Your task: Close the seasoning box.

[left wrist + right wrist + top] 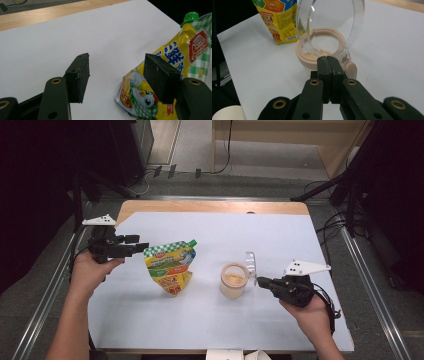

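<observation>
A yellow and green stand-up pouch (171, 267) with a green screw cap stands left of the table's middle. My left gripper (136, 242) is level beside its upper left edge, open, with nothing between the pads. In the left gripper view the pouch (175, 53) lies behind the right pad (160, 75). A beige jar (233, 281) holding a little powder stands at the middle right, its clear hinged lid (251, 261) raised upright. My right gripper (261, 281) is shut, tips at the jar's hinge side. In the right gripper view the jaws (328, 60) meet just under the lid (329, 22).
A white sheet (210, 320) covers the wooden table, whose bare far edge (215, 206) shows. White cup-like objects (235, 355) sit at the front edge. Metal rails (45, 295) run along both sides, with dark stands and cables beyond.
</observation>
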Demonstrator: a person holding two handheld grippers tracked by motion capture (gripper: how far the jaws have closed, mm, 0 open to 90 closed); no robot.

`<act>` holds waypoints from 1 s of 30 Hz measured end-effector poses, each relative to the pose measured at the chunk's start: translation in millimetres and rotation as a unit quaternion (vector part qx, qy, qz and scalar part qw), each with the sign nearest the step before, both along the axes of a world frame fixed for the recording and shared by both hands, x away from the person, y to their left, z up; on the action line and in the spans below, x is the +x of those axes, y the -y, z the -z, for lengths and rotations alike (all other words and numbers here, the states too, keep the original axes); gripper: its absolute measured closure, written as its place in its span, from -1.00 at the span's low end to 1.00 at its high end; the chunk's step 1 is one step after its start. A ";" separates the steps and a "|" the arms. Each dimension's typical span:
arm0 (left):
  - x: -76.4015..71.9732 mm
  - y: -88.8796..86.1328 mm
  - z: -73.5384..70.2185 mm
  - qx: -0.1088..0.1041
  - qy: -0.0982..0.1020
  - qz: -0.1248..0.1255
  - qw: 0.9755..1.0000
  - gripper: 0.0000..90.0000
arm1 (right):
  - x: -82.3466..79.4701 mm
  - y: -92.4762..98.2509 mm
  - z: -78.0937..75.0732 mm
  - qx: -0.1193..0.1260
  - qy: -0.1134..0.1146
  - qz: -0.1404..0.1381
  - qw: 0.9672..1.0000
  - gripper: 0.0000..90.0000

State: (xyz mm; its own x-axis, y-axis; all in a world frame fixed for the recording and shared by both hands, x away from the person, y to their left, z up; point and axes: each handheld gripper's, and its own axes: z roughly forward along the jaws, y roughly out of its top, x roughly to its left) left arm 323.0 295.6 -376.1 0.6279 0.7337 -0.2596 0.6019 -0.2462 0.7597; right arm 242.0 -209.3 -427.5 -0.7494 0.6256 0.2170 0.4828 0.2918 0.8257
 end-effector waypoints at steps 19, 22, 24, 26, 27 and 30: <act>-5.2 1.0 2.8 0.006 -0.002 0.003 1.000 -0.15 | -2.1 -3.3 9.0 -0.009 0.007 -0.005 1.000 0.34; -4.8 1.1 3.9 0.006 -0.002 0.004 1.000 -0.15 | 1.2 1.8 13.2 -0.014 0.011 0.002 1.000 0.17; -4.7 0.9 4.3 0.004 -0.001 0.003 1.000 -0.15 | 3.1 4.5 15.0 -0.011 0.010 0.009 1.000 0.12; -4.7 0.9 4.7 0.006 -0.003 0.002 1.000 -0.15 | 4.7 7.0 16.6 -0.011 0.012 0.017 1.000 0.07; -4.6 0.8 5.0 0.007 -0.002 0.002 1.000 -0.15 | 5.1 7.7 17.1 -0.013 0.012 0.020 1.000 0.06; -4.3 0.0 5.9 0.005 -0.003 0.002 1.000 -0.16 | 7.4 11.6 19.4 -0.015 0.017 0.027 0.999 0.03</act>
State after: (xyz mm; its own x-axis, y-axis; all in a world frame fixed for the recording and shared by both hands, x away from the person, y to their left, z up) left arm 318.7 295.5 -382.0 0.6290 0.7338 -0.2567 0.6061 -0.2561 0.7531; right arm 249.4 -220.9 -446.9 -0.7216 0.6705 0.1725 0.4699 0.2914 0.8332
